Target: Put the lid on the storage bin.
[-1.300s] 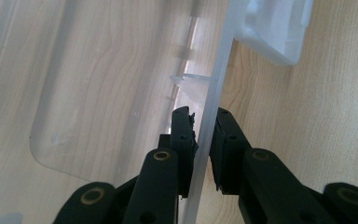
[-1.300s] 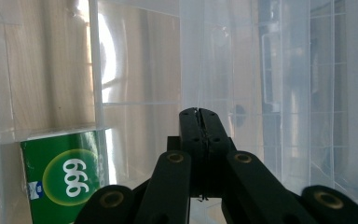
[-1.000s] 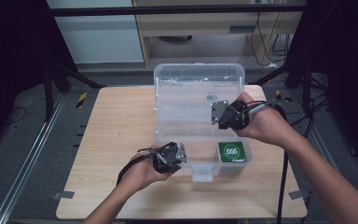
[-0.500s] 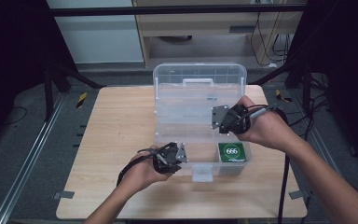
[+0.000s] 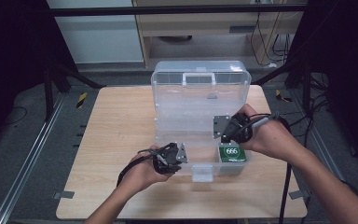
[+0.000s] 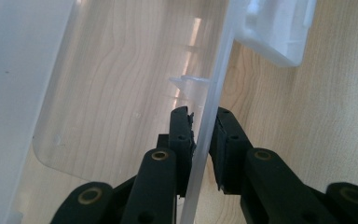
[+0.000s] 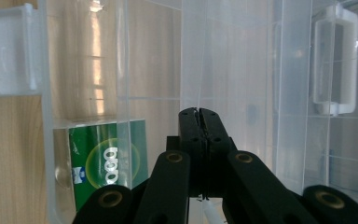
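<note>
A clear plastic box [image 5: 168, 135] stands on the table with its lid [image 5: 200, 93] raised at the back. A green packet marked 666 [image 5: 232, 153] lies in the front right compartment and shows through the wall in the right gripper view [image 7: 107, 163]. My left gripper [image 5: 181, 160] is at the box's near edge, its jaws [image 6: 204, 123] clamped on either side of the clear front wall [image 6: 214, 84]. Just above the packet, my right gripper [image 5: 224, 135] has its jaws [image 7: 199, 114] shut on a thin clear plastic edge inside the box.
A clear latch [image 5: 202, 172] hangs off the box's front edge, right of my left gripper. The lid's handle [image 5: 198, 77] is at the far side. Bare wooden tabletop [image 5: 112, 126] lies to the left of the box. Cables trail off the table's right side.
My right gripper has moved nearer and lower, toward the green packet, staying shut. The left gripper has stayed in place on the front wall.
</note>
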`<state>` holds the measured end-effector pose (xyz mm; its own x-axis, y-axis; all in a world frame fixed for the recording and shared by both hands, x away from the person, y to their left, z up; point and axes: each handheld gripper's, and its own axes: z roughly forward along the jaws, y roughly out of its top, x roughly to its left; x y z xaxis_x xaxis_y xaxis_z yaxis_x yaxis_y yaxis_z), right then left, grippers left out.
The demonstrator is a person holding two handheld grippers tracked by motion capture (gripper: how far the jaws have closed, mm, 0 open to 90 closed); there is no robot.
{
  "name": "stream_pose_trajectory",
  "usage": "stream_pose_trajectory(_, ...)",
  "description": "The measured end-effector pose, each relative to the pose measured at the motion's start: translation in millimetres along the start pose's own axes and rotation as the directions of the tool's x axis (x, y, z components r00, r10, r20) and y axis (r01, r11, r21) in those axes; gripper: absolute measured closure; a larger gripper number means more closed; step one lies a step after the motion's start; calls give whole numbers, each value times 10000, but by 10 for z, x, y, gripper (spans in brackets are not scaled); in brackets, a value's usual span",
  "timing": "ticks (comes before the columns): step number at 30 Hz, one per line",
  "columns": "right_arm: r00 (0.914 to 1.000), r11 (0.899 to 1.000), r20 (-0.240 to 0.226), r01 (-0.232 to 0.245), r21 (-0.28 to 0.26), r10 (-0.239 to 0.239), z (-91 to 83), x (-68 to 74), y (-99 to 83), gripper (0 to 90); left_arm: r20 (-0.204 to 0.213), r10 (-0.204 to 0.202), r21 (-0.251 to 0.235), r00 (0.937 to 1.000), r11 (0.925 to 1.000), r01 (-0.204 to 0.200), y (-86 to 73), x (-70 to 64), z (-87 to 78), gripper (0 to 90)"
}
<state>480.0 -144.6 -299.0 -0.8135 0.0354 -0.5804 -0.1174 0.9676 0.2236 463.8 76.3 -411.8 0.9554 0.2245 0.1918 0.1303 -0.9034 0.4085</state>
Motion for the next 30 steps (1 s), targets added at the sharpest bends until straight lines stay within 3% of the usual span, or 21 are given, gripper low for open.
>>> stream_pose_trajectory(1,10000,10000,-16,-41,15,41,-3,14,-2,893,-46,420,4,9991,9991,-420,9,28,-1,786)
stream_pose_trajectory(6,10000,10000,22,5,-28,-5,-7,61,-3,891,-125,500,52,9987,9987,-500,9,24,-6,783)
stream_pose_trajectory(7,10000,10000,38,5,14,-5,-11,72,-4,891,-67,-76,27,9999,10000,76,-5,-16,-3,783)
stream_pose_trajectory(8,10000,10000,25,-4,6,4,-12,80,-6,891,-74,-290,0,9996,9996,290,-10,-32,-2,783)
stream_pose_trajectory(16,9999,9999,71,142,15,-142,-17,118,-8,890,-192,-46,-45,9998,10000,45,-10,-35,1,779)
stream_pose_trajectory(17,9999,9999,63,112,39,-112,-19,127,-8,890,-163,201,53,9997,9998,-200,-6,-19,-5,779)
stream_pose_trajectory(18,9999,10000,44,91,39,-91,-20,135,-9,890,-182,-182,-34,9997,9998,181,-13,-44,-1,779)
stream_pose_trajectory(19,10000,10000,22,42,48,-42,-22,144,-12,890,-153,63,56,9999,10000,-63,-10,-29,-6,778)
stream_pose_trajectory(21,10000,10000,-7,74,-11,-74,-22,155,-19,890,-176,138,60,9998,9999,-137,-8,-27,-6,778)
stream_pose_trajectory(22,10000,10000,4,56,-1,-56,-24,163,-20,890,-246,648,78,9976,9979,-646,3,8,-10,777)
stream_pose_trajectory(23,10000,10000,-45,85,-15,-85,-24,171,-23,890,-214,16,-20,9998,10000,-17,-11,-37,-2,777)
stream_pose_trajectory(24,9999,10000,-78,65,-7,-65,-25,184,-24,890,-260,648,67,9976,9979,-647,1,5,-9,776)
stream_pose_trajectory(26,9999,10000,-69,73,10,-73,-25,201,-24,889,-303,559,-40,9980,9984,-560,-3,-5,-4,774)
stream_pose_trajectory(27,9999,9999,-62,110,-22,-110,-22,203,-24,888,-288,103,-70,9995,9999,-105,-15,-39,-3,772)
stream_pose_trajectory(28,9999,9999,-77,110,-23,-110,-22,204,-24,888,-407,554,-81,9976,9984,-558,-7,-14,-11,770)
stream_pose_trajectory(30,9998,9999,-161,136,3,-136,-23,204,-23,887,-437,556,-110,9975,9984,-562,-9,-16,-19,748)
